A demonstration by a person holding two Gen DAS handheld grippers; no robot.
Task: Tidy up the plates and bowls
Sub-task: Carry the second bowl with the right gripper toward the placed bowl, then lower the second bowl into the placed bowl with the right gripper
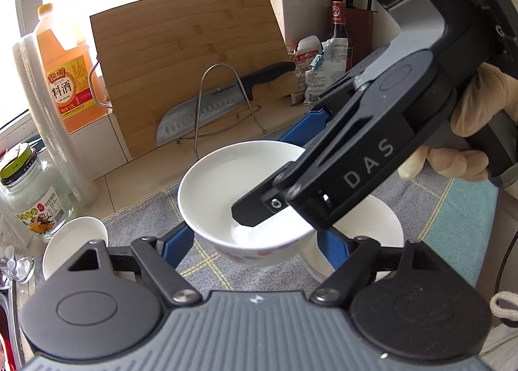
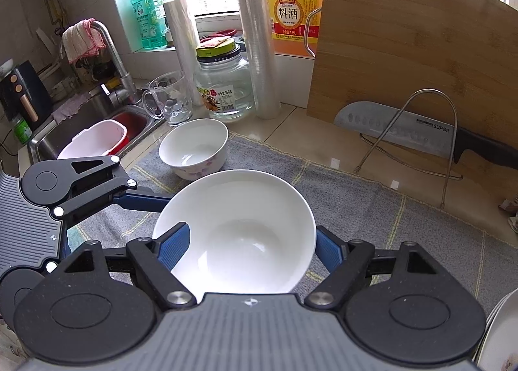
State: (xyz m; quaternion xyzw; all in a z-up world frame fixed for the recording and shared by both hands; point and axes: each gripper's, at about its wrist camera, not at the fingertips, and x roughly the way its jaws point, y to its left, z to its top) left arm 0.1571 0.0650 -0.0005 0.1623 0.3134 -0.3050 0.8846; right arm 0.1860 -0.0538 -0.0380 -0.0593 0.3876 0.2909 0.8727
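Observation:
A white bowl with a flower pattern (image 1: 226, 183) (image 2: 246, 209) hangs above the grey towel (image 2: 388, 225). My left gripper (image 1: 255, 235) (image 2: 129, 209) is shut on its lower body, one blue finger on each side. My right gripper (image 1: 265, 176) (image 2: 252, 230) reaches in from the right. One of its fingers (image 1: 255, 212) lies inside the bowl, the other runs outside the wall, and the two stand wide apart without pinching it. A second flowered bowl (image 1: 74, 241) (image 2: 194, 147) stands on the towel near the jar. A third white bowl (image 1: 372, 228) sits below the held one.
A bamboo cutting board (image 2: 414, 56) leans at the back, with a knife (image 2: 404, 134) on a wire stand in front of it. An orange bottle (image 2: 291, 8), a glass jar (image 2: 223, 89), a mug (image 2: 168, 98) and film rolls crowd the left. The sink (image 2: 97, 131) lies beyond them. Stacked plates (image 2: 498, 332) show at the lower right.

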